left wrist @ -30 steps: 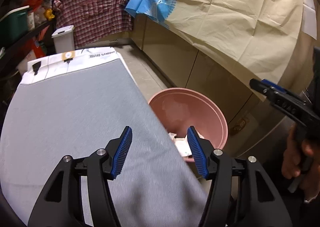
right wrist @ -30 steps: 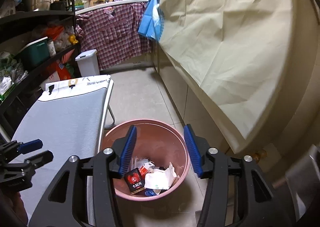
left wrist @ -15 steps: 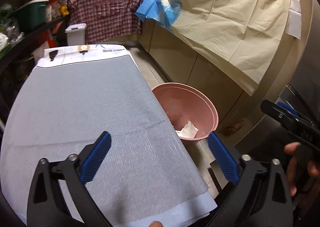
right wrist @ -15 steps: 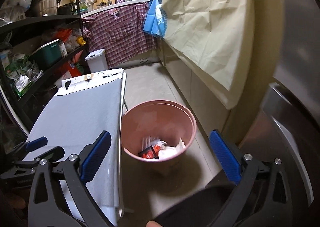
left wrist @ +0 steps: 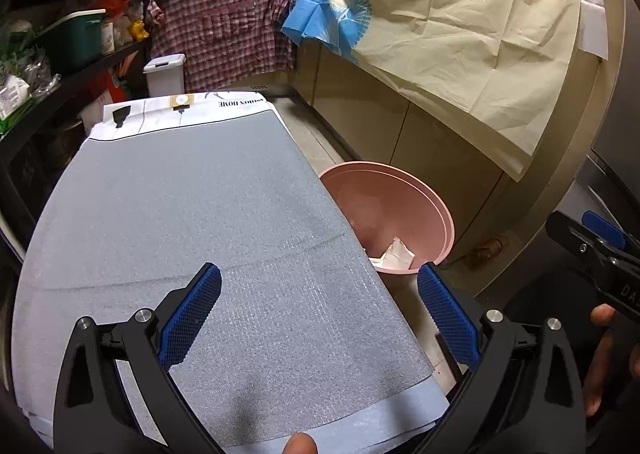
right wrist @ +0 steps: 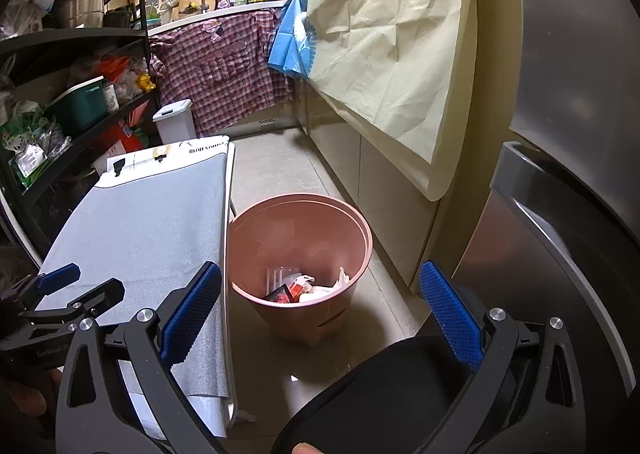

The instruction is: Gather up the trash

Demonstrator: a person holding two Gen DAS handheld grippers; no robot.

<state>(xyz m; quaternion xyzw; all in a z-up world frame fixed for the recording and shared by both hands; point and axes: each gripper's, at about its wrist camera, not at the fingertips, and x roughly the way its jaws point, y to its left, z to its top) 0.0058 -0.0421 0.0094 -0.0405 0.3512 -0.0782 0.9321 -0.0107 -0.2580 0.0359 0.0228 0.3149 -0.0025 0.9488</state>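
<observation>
Trash [right wrist: 304, 288] sitting at the bottom of the pink bin [right wrist: 352, 254] on the floor, right beside the long edge of the grey-covered board [left wrist: 192, 214]; looks like a red packet, some clear plastic and crumpled white paper [left wrist: 396, 254], but too small and jumbled to sort out properly; from the left wrist view only that white scrap showing, rest of the bin's inside cut off by the board edge. Left gripper [left wrist: 320, 314] hanging over the near end of the board, jaws spread wide, nothing between them; right gripper [right wrist: 320, 312] out over the floor just short of the bin, jaws also wide apart and holding nothing; same gripper poking in at the right edge of the left view [left wrist: 596, 250], mostly cropped, with a bit of hand under it. Dark rounded shape low in the right view, can't tell what it is. Cream sheet [left wrist: 480, 42] draped over the counter front, hiding the cabinets behind; plaid shirt [right wrist: 224, 70] hung further back; white lidded bin [right wrist: 174, 126] past the far end of the board; shelves on the left too dark and cluttered to read.
</observation>
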